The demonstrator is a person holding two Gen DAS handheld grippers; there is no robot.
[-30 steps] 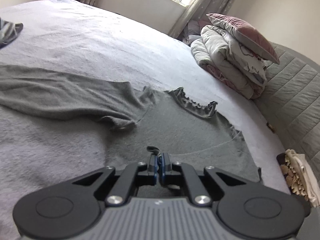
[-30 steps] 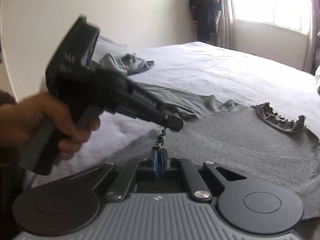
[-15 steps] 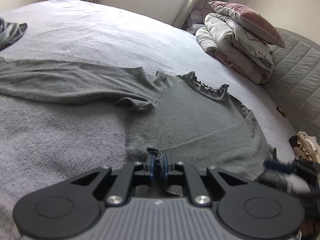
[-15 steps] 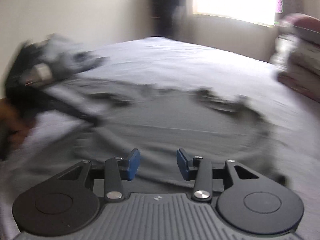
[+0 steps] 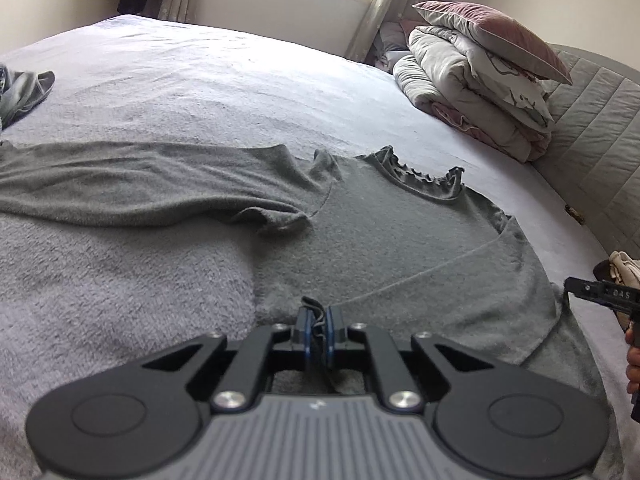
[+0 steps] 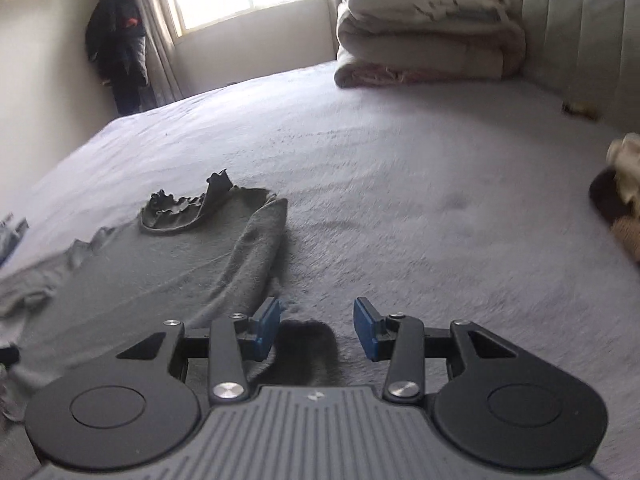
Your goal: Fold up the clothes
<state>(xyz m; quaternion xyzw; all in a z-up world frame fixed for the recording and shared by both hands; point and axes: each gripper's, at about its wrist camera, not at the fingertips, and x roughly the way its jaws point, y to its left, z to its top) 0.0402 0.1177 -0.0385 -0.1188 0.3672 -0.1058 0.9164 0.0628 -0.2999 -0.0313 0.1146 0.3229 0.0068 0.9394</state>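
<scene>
A grey long-sleeved shirt (image 5: 380,240) with a frilled collar (image 5: 424,178) lies spread on the bed, one sleeve stretched out to the left. My left gripper (image 5: 316,320) is shut on a pinch of the shirt's near edge, and a fold of fabric sticks up between the blue pads. At the right edge of this view the tip of my right gripper (image 5: 600,294) shows, with a hand behind it. In the right wrist view the shirt (image 6: 168,272) lies to the left. My right gripper (image 6: 316,328) stands open beside the shirt's right sleeve, with nothing between the pads.
Folded duvets and a pink pillow (image 5: 480,80) are stacked against the quilted headboard (image 5: 592,128). Another grey garment (image 5: 24,92) lies at the far left. A dark coat (image 6: 120,40) hangs by the window. A beige and brown bundle (image 6: 624,200) sits at the bed's right edge.
My right gripper let go of the fabric, opened, and swung right to the shirt's sleeve side. The left gripper kept its pinch, and the shirt now lies flatter.
</scene>
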